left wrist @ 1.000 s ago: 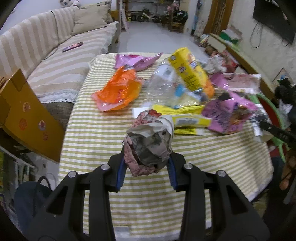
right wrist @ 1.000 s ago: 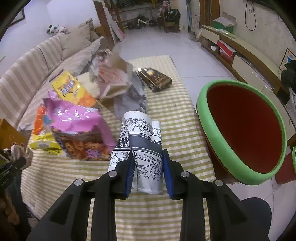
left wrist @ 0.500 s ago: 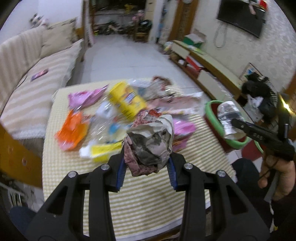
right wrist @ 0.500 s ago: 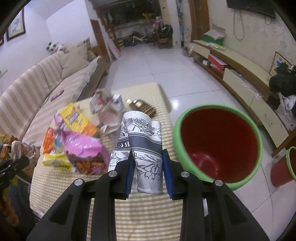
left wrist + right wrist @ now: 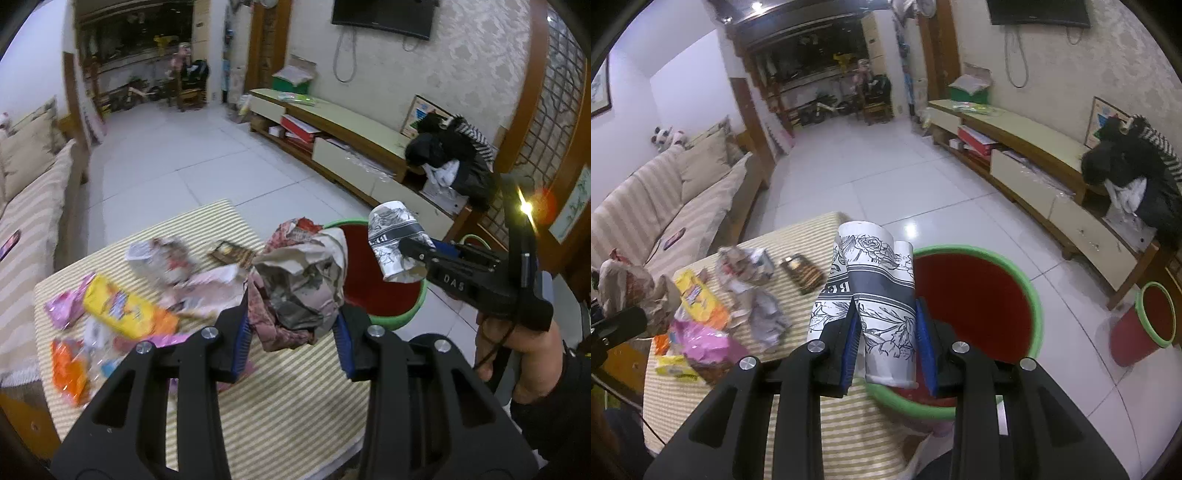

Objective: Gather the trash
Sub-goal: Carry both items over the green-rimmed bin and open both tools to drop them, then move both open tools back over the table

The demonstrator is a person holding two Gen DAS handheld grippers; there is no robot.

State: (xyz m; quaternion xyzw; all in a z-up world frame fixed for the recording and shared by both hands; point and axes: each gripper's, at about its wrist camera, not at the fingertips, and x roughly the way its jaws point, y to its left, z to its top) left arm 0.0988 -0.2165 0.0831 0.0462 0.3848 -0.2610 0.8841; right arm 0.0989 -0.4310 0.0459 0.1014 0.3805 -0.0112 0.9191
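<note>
The left claw [image 5: 291, 332] is clamped on a crumpled wad of paper [image 5: 303, 280], the wad bulging out ahead of and above its blue pads, so the squeeze sits low on the bundle and keeps it from unfolding. The right claw [image 5: 888, 350] is closed to a narrow gap on a flattened printed paper cup [image 5: 875, 291], pinched near its base with the rim standing up past the fingertips. Just beyond and below the right claw gapes the red bin with the green rim [image 5: 1034, 295]; the cup's lower end hangs over the bin's near edge, which I judge is the reason for carrying it this way: a simple release should drop it inside. From the left claw the same bin [image 5: 413, 314] lies ahead and to the right, partly hidden behind the wad, with the right claw [image 5: 410, 253] and the hand gripping its handle [image 5: 517, 354] further right. The wad seems not yet over the opening. Ahead and to the left of both claws, the striped bench [image 5: 288, 413] carries the remaining trash: a yellow snack bag [image 5: 122, 310], pink and orange wrappers, more crumpled paper. A smaller red bin [image 5: 1145, 325] stands on the floor off to the right.
</note>
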